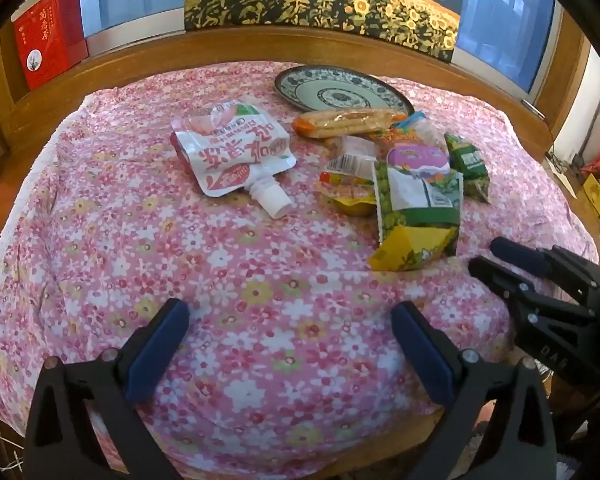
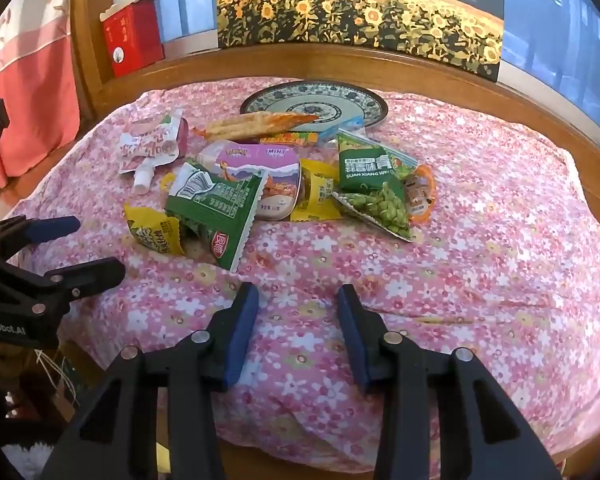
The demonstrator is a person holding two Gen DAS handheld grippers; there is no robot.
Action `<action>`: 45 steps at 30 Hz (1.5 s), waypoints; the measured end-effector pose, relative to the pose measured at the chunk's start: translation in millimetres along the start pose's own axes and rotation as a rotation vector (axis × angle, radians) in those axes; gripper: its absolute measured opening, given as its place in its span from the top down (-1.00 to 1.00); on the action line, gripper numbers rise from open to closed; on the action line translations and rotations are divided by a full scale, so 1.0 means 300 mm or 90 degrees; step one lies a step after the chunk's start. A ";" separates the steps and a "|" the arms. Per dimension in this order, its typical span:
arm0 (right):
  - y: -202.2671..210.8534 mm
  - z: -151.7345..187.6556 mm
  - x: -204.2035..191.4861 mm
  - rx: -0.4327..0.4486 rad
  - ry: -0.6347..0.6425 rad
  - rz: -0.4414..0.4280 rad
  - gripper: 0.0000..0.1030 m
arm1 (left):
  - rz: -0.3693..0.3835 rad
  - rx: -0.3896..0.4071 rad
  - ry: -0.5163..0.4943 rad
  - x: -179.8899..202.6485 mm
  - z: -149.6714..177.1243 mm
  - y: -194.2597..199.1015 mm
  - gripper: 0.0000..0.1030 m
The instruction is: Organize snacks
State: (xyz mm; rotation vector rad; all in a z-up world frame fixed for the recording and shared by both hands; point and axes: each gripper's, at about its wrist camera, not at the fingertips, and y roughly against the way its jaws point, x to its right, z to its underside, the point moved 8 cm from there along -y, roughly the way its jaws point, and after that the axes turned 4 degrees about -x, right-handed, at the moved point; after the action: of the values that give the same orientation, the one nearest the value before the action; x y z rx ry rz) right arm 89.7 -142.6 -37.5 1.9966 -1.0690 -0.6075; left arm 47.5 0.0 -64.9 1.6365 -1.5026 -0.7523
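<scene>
A heap of snacks lies on the pink flowered cloth (image 1: 240,280). It holds a white and pink spouted drink pouch (image 1: 232,152) (image 2: 152,146), a long breadstick packet (image 1: 348,120) (image 2: 256,124), a purple mint tin (image 1: 418,158) (image 2: 260,168), green pea packets (image 1: 416,204) (image 2: 216,208) (image 2: 372,184) and a yellow packet (image 2: 152,232). Behind them sits an empty blue-and-white plate (image 1: 340,88) (image 2: 314,98). My left gripper (image 1: 290,312) hovers wide open over bare cloth, short of the heap. My right gripper (image 2: 298,294) stands narrowly open, nothing between its fingers, just in front of the green packet.
A wooden rail (image 1: 260,46) curves behind the table. A red box (image 1: 46,44) (image 2: 132,40) stands at the back left, next to a sunflower painting (image 2: 360,12). The two grippers sit close side by side at the near edge of the cloth.
</scene>
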 end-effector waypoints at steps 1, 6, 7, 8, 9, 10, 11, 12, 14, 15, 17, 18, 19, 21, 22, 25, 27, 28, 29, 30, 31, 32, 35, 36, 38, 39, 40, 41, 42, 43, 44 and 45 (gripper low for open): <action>-0.004 0.002 0.003 -0.002 -0.002 -0.001 0.19 | 0.000 0.002 -0.001 0.002 0.003 0.002 -0.99; -0.015 0.009 0.010 -0.010 -0.007 -0.003 0.19 | 0.000 0.008 -0.005 0.003 0.006 0.006 -0.99; -0.015 0.010 0.009 -0.011 -0.008 -0.003 0.19 | -0.001 0.009 -0.006 0.003 0.006 0.007 -0.99; -0.015 0.011 0.007 -0.012 -0.008 -0.003 0.19 | -0.001 0.010 -0.007 0.003 0.006 0.008 -0.99; -0.015 0.011 0.007 -0.012 -0.008 -0.003 0.19 | -0.001 0.010 -0.006 0.004 0.006 0.009 -0.99; -0.015 0.012 0.007 -0.012 -0.008 -0.003 0.19 | -0.001 0.009 -0.007 0.004 0.006 0.009 -0.99; -0.016 0.010 0.008 -0.012 -0.008 -0.003 0.19 | -0.001 0.010 -0.006 0.004 0.009 0.008 -0.99; -0.016 0.009 0.007 -0.012 -0.008 -0.003 0.19 | -0.001 0.010 -0.006 0.005 0.010 0.008 -0.99; -0.017 0.007 0.009 -0.013 -0.008 -0.006 0.19 | -0.003 0.010 -0.006 0.006 0.011 0.009 -0.99; -0.018 0.008 0.010 -0.013 -0.008 -0.009 0.19 | -0.003 0.010 -0.006 0.006 0.011 0.009 -0.99; -0.020 0.011 0.011 -0.013 -0.004 -0.010 0.19 | -0.003 0.009 -0.007 0.006 0.009 0.010 -0.99; -0.021 0.012 0.009 -0.014 -0.001 -0.009 0.19 | -0.003 0.009 -0.007 0.007 0.009 0.010 -0.99; -0.021 0.014 0.008 -0.015 0.000 -0.009 0.19 | -0.003 0.009 -0.007 0.007 0.009 0.010 -0.99; -0.022 0.012 0.008 -0.017 -0.001 -0.011 0.19 | -0.003 0.009 -0.006 0.008 0.009 0.010 -0.99; -0.021 0.014 0.008 -0.018 -0.002 -0.011 0.19 | -0.003 0.010 -0.006 0.008 0.010 0.010 -0.99; -0.019 0.010 0.008 -0.020 -0.003 -0.009 0.19 | -0.001 0.011 -0.010 0.008 0.007 0.011 -0.99; -0.018 0.007 0.008 -0.023 -0.004 -0.006 0.19 | 0.003 0.015 -0.013 0.007 0.005 0.012 -0.99; -0.017 0.008 0.008 -0.023 -0.005 -0.004 0.19 | 0.004 0.017 -0.014 0.007 0.004 0.013 -0.99; -0.018 0.005 0.009 -0.024 -0.004 -0.004 0.19 | 0.004 0.018 -0.015 0.006 0.002 0.015 -0.99; -0.017 0.006 0.009 -0.024 -0.003 -0.003 0.19 | 0.005 0.017 -0.015 0.006 0.000 0.015 -0.99; -0.017 0.008 0.009 -0.025 -0.003 -0.002 0.19 | 0.005 0.017 -0.015 0.006 -0.001 0.015 -0.99; -0.018 0.006 0.009 -0.026 -0.003 -0.002 0.19 | 0.004 0.017 -0.015 0.006 0.001 0.014 -0.99; -0.018 0.010 0.007 -0.026 -0.001 -0.001 0.19 | 0.004 0.017 -0.015 0.005 -0.003 0.013 -0.99; -0.020 0.008 0.008 -0.026 -0.001 -0.001 0.19 | 0.004 0.016 -0.015 0.004 -0.002 0.014 -0.99; -0.021 0.009 0.009 -0.030 0.001 -0.002 0.19 | 0.004 0.013 -0.015 0.004 0.001 0.012 -0.99; -0.022 0.011 0.010 -0.032 0.003 -0.002 0.19 | 0.004 0.011 -0.015 0.004 -0.001 0.011 -0.99; -0.023 0.010 0.008 -0.035 0.006 0.000 0.19 | 0.003 0.011 -0.016 0.005 -0.002 0.010 -0.99; -0.024 0.009 0.006 -0.037 0.009 0.002 0.19 | 0.003 0.012 -0.016 0.006 -0.002 0.010 -0.99; -0.025 0.008 0.006 -0.039 0.009 0.003 0.19 | 0.004 0.012 -0.016 0.006 -0.004 0.010 -0.99; -0.025 0.011 0.007 -0.042 0.008 0.004 0.19 | 0.004 0.012 -0.016 0.006 -0.008 0.009 -0.99; -0.026 0.008 0.006 -0.044 0.009 0.004 0.19 | 0.004 0.012 -0.017 0.007 -0.006 0.008 -0.99; -0.027 0.008 0.007 -0.047 0.009 0.005 0.19 | 0.005 0.011 -0.017 0.006 -0.011 0.006 -0.99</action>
State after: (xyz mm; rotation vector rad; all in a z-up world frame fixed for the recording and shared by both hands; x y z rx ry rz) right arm 93.0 -142.5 -45.4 1.9292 -1.0301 -0.6191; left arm 49.7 -1.3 -61.5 1.6390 -1.5369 -0.7613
